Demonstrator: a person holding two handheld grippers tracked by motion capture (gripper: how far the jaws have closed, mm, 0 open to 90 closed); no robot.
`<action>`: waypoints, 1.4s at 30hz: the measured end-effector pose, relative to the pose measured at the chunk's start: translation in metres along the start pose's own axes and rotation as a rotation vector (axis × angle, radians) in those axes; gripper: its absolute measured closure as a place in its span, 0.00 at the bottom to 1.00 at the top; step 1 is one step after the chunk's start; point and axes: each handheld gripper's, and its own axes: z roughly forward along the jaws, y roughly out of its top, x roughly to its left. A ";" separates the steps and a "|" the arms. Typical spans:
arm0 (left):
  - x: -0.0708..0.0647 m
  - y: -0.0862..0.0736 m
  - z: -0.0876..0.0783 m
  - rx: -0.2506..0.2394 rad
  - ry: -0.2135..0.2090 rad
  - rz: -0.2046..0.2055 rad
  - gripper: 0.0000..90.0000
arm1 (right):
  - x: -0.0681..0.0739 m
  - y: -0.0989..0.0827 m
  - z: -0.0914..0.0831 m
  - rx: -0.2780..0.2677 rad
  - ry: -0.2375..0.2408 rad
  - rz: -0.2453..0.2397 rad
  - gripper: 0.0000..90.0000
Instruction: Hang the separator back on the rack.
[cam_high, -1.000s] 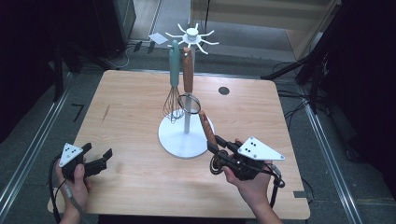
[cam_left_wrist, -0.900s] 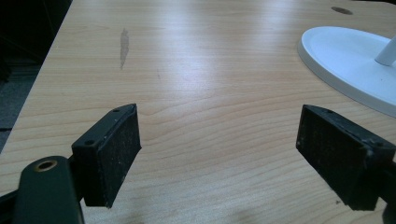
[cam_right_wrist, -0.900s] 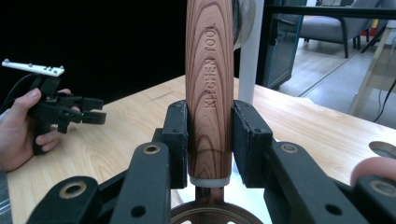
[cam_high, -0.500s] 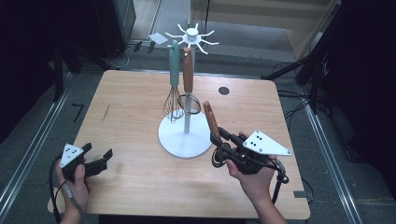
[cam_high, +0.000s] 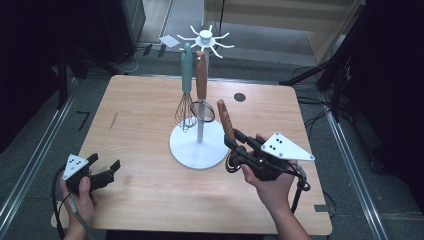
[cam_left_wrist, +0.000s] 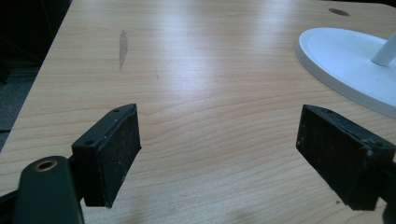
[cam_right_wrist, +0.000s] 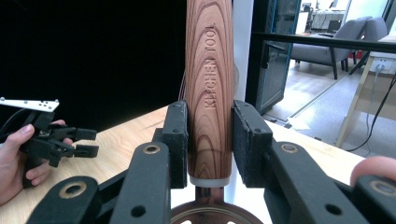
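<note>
My right gripper (cam_high: 232, 139) is shut on a wooden-handled kitchen tool (cam_high: 225, 118), just right of the white rack's base (cam_high: 186, 150). The handle points up and away, clamped between the pads (cam_right_wrist: 208, 140) near its lower end; it reads "KITCHEN TOOL" (cam_right_wrist: 208, 84). A copper-coloured ring (cam_right_wrist: 212, 215) shows below the handle. On the rack hang a teal-handled whisk (cam_high: 186, 75) and a wooden-handled strainer (cam_high: 201, 77). My left gripper (cam_high: 106, 173) stands open and empty near the table's front left; its pads (cam_left_wrist: 114, 151) hover over bare wood.
The rack's hook head (cam_high: 205, 36) rises above the table's far side. A small dark hole (cam_high: 240, 97) marks the tabletop behind the rack. The rack base (cam_left_wrist: 345, 60) lies to the front right in the left gripper view. Dark floor and cables surround the table.
My right gripper has moved a little right and raised the tool, so its wooden handle now stands more upright beside the rack base. The left gripper has stayed put.
</note>
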 end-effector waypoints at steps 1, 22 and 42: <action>0.000 0.000 0.000 0.004 0.001 0.002 0.16 | 0.000 0.001 0.000 -0.004 0.000 -0.003 0.78; -0.001 0.000 0.000 -0.004 0.003 0.006 0.16 | -0.001 0.023 0.007 -0.042 -0.004 -0.023 0.78; -0.001 -0.001 -0.001 0.000 -0.001 0.004 0.16 | -0.006 0.044 0.011 -0.086 -0.035 -0.023 0.78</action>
